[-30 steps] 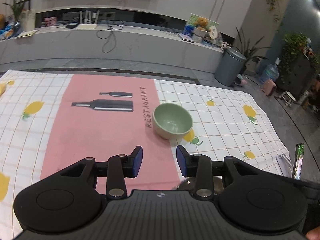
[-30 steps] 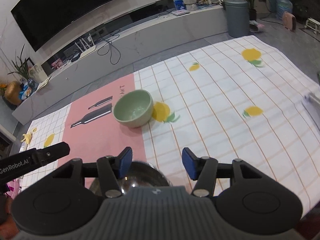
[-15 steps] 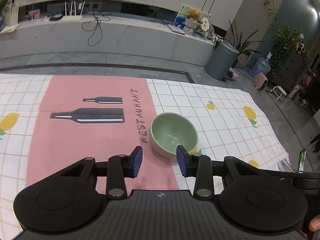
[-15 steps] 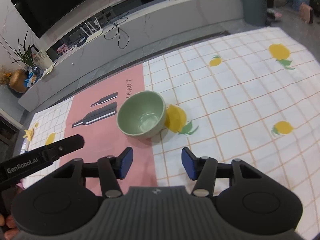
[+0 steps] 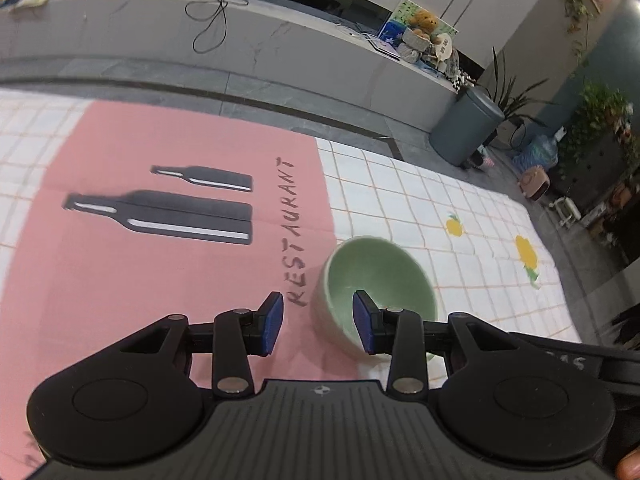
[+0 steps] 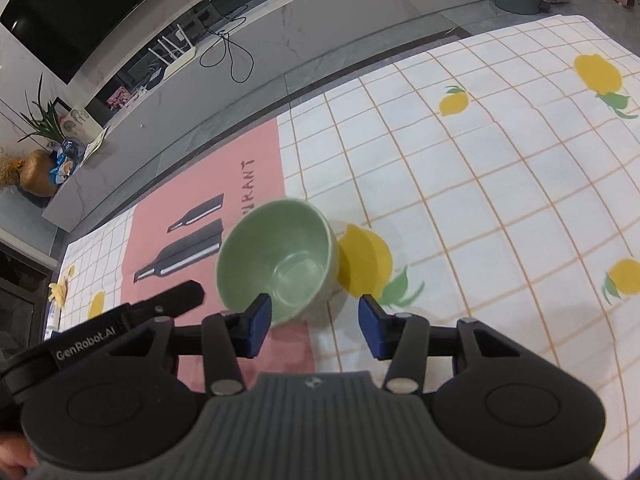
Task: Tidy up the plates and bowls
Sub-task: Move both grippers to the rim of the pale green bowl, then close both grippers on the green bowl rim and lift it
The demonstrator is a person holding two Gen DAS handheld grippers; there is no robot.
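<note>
Bowl [image 5: 376, 280] sits at one o'clock of my wide-spread left hand-held gripper [image 5: 318, 322]; my right hand-held gripper [image 6: 315, 325] gapes wide, empty.

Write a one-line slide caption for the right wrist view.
Open right tool closing in on a green bowl standing upright on the lemon-print tablecloth.

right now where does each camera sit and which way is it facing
Left wrist: on the left tongs, looking forward over the green bowl and the pink tablecloth panel; both open fingers show, a fingertip bottom right.
Right wrist: on the right tongs, facing the bowl and lemon-print cloth; its fingers and the left tool's arm show.
Shared: the bowl, the cloth, the grey bin.
</note>
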